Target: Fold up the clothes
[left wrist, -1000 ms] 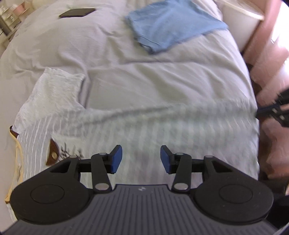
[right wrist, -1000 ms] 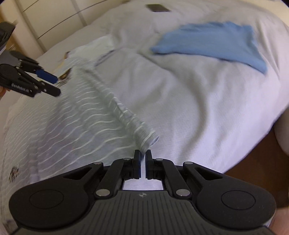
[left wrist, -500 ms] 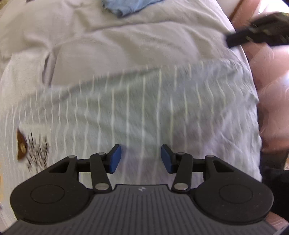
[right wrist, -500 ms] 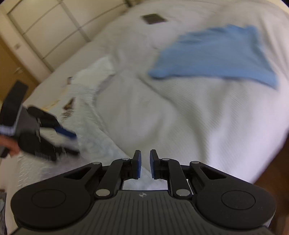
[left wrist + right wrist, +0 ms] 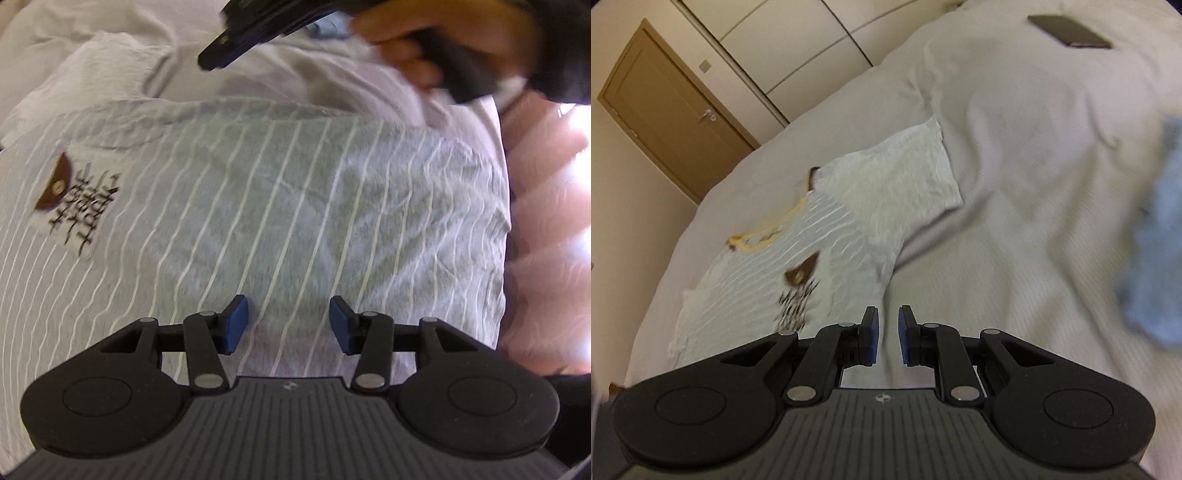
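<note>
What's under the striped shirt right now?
The striped shirt lies flat on the white bedcover, which shows all around it. Anything between shirt and cover is hidden by the fabric.

Ahead of the left jaws the flat grey white-striped T-shirt (image 5: 295,206) lies clear, but the other black handheld gripper (image 5: 236,48) crosses beyond it. Past the right jaws, bare white bedspread (image 5: 1015,221); a dark flat phone (image 5: 1069,31) sits far ahead.

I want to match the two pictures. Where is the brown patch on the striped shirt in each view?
Left wrist view: brown patch, far left, on the striped shirt.
Right wrist view: brown patch, left of centre, above the gripper.
Shared landmark: the dark print beside the patch.
</note>
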{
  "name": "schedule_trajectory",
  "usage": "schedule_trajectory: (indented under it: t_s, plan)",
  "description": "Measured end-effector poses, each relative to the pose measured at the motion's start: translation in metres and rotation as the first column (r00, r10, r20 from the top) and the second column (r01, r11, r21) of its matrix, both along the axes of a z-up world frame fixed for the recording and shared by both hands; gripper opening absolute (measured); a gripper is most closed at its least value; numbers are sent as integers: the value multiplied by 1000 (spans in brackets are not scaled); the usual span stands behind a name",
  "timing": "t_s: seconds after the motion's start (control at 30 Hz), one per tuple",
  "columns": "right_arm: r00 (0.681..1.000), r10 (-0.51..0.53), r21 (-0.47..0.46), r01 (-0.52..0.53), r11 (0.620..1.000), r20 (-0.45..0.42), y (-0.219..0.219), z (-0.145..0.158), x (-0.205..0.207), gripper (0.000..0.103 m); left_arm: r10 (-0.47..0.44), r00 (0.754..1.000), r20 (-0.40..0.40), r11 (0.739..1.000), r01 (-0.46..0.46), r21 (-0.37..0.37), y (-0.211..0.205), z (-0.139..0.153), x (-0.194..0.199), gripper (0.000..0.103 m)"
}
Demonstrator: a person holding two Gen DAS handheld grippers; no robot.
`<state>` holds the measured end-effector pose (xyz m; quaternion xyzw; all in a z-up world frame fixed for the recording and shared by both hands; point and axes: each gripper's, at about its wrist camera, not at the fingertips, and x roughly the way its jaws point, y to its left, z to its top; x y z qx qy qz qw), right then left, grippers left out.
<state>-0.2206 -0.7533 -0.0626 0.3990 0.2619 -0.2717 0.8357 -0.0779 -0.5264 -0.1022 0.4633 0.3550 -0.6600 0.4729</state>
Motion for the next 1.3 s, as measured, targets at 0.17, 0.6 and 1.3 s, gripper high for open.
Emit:
schedule_trajectory:
  t_s: [0.17, 0.6, 1.3]
  plan:
    - [1000, 8, 83, -7, 997, -6, -50, -28, 36, 29, 108, 994, -24, 993, -109, -50, 15, 3, 13, 43]
    - [960, 76, -93, -105, 990, -270, -52, -32, 79, 2, 184, 982, -41, 979, -187, -78, 29, 0, 35, 43]
    - [952, 91, -132, -135, 982, -293, -4, -24, 72, 2, 214, 977, -13, 974, -214, -80, 41, 4, 55, 43]
